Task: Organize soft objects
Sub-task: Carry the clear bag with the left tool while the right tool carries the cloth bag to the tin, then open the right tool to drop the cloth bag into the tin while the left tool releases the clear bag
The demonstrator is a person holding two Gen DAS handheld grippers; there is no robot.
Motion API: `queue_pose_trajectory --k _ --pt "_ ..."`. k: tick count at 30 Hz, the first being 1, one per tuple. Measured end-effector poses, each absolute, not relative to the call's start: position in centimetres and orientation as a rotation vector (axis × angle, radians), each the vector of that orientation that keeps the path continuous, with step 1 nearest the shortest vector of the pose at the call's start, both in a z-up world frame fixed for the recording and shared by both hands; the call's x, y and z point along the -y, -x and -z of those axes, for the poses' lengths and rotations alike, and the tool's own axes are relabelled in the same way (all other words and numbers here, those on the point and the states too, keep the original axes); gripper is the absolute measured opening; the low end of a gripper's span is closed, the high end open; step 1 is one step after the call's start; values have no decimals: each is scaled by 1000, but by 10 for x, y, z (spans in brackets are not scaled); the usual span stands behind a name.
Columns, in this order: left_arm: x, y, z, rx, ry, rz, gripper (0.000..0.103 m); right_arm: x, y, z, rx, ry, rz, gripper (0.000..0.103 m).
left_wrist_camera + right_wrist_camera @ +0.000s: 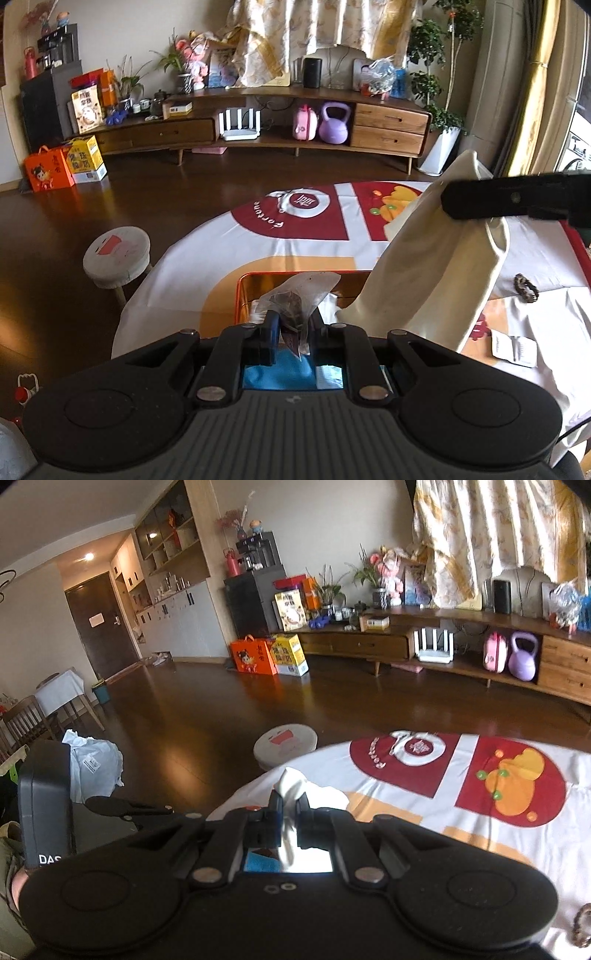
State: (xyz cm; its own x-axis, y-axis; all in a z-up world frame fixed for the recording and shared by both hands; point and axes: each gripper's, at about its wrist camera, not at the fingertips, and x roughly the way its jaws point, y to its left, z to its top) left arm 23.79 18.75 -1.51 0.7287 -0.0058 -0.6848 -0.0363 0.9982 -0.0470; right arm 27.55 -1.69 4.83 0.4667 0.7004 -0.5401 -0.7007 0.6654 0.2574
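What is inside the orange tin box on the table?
In the orange tin box, something white shows by the clear packet. The packet, left gripper and cream cloth bag hide the rest.

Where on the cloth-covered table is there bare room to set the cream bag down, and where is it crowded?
Free: the tablecloth between the orange tin and the red circle print, toward the stool. Crowded: the right side, where the cream bag hangs over the tin beside a bead bracelet and a paper slip.
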Motion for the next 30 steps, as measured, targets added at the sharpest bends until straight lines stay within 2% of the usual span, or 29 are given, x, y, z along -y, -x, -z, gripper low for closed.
queue_pose_trajectory --k 13,26,30 --pt "-193 -264 49 -805 68 6 15 0 -288 23 -831 46 -824 6" --pt "-186 -271 85 -875 68 48 15 -6 -288 70 -943 87 -808 6" --pt "-187 -272 94 -895 76 44 15 -8 -287 76 -962 98 -807 10"
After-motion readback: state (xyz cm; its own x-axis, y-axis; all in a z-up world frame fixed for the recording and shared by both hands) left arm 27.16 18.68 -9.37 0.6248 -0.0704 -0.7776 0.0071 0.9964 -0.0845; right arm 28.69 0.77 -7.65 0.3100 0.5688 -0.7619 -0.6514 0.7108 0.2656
